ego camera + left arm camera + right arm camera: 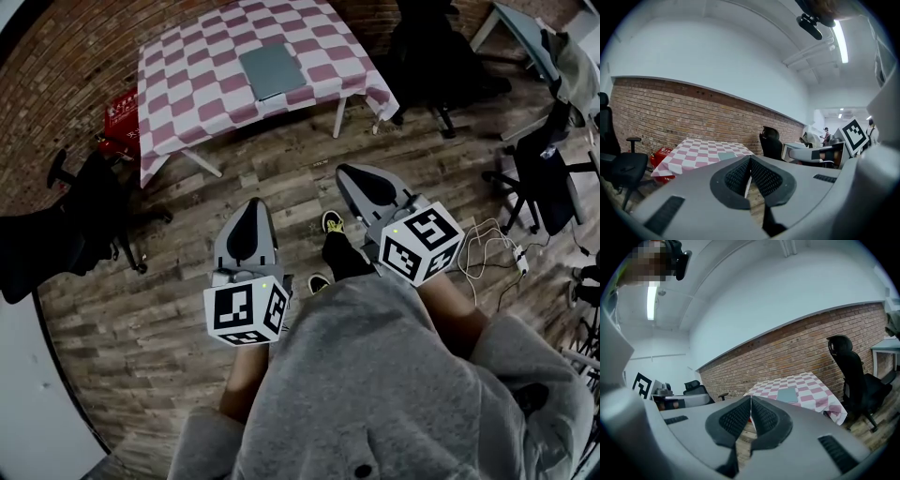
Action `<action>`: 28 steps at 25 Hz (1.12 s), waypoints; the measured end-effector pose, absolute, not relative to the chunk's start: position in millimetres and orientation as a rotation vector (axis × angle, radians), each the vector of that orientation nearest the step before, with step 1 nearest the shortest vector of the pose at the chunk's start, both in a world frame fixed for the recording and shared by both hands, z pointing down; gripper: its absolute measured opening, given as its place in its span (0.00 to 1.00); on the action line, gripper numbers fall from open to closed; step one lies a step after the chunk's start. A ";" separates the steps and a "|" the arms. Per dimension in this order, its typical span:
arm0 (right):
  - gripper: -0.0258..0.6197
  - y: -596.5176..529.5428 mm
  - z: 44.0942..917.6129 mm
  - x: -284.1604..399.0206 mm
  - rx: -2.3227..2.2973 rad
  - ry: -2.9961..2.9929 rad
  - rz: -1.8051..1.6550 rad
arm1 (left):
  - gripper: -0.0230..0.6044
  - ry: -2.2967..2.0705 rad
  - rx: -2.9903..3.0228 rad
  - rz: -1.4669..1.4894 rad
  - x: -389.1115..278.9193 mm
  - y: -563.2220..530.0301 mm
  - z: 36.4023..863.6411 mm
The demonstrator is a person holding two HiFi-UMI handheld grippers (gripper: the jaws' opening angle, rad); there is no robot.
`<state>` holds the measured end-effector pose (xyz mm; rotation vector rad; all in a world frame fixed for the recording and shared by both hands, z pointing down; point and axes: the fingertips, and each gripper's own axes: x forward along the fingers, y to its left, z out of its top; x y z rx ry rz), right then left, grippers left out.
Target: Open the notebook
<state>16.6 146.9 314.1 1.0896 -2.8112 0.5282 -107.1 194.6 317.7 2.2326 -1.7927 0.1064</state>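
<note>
While both grippers are held low in front of the person, over the wooden floor (141, 309), each has its jaws pressed together with nothing between the pads, the left gripper (251, 208) and the right gripper (349, 174) alike. Just past them a shoe (333, 223) shows, and a loose white cable (487, 246) lies on the floor to the right. Farther off stands the table (187, 89) under its pink-and-white checked cloth, and the notebook (271, 71) lies closed and flat about the middle of it, well apart from either gripper. The risks, as I judge them, lie ahead: closed jaws cannot take the cover, so they must part first. A thin cover lying flat on soft cloth invites pinching the cloth too, or several pages, or merely pushing the notebook along unless the other gripper steadies it.
</note>
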 end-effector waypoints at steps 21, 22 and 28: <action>0.08 -12.6 324.1 25.8 1.090 -2.801 0.601 | 0.05 -1.807 2.167 0.170 -103.9 42.0 324.0; 0.08 -18.7 324.4 26.6 1.088 -2.803 0.607 | 0.05 -1.813 2.164 0.176 -103.3 36.6 323.3; 0.08 -50.2 325.9 31.6 1.078 -2.812 0.622 | 0.05 -1.845 2.147 0.198 -102.0 10.4 320.0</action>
